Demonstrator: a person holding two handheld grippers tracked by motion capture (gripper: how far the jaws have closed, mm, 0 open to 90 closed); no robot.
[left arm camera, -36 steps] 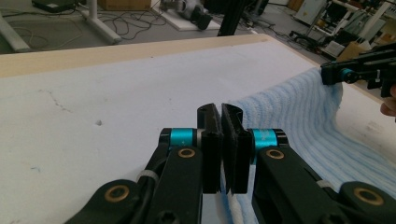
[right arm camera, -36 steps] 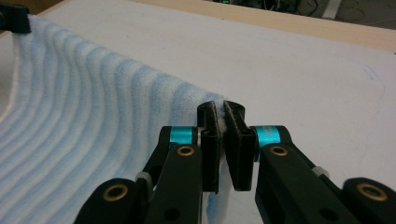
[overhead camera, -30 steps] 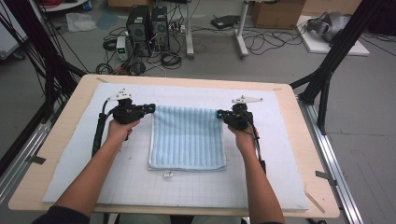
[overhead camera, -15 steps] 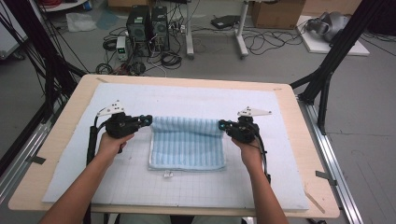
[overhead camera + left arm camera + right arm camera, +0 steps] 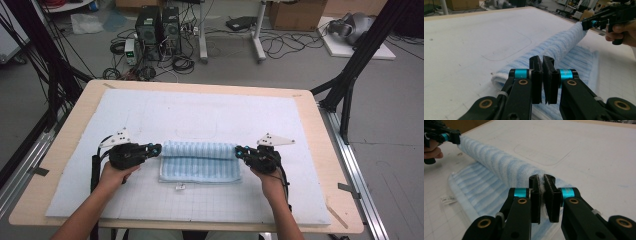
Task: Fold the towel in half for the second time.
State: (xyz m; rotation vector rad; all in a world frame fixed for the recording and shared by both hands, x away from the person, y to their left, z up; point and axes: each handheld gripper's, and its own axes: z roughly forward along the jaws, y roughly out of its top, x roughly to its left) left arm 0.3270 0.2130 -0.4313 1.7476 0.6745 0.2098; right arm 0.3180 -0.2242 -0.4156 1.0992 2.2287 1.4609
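The left tongs (image 5: 156, 148) and the right tongs (image 5: 240, 150) are each gripping one end of the striped towel (image 5: 200, 160), which is lying half folded on the worktop (image 5: 200, 112) between them.

The towel (image 5: 200, 162) is laid on the mat (image 5: 200, 115) covering the table (image 5: 320, 150), its far edge rolled toward the near side. The left claw (image 5: 159, 148) is set at its left end, the right claw (image 5: 239, 150) at its right.
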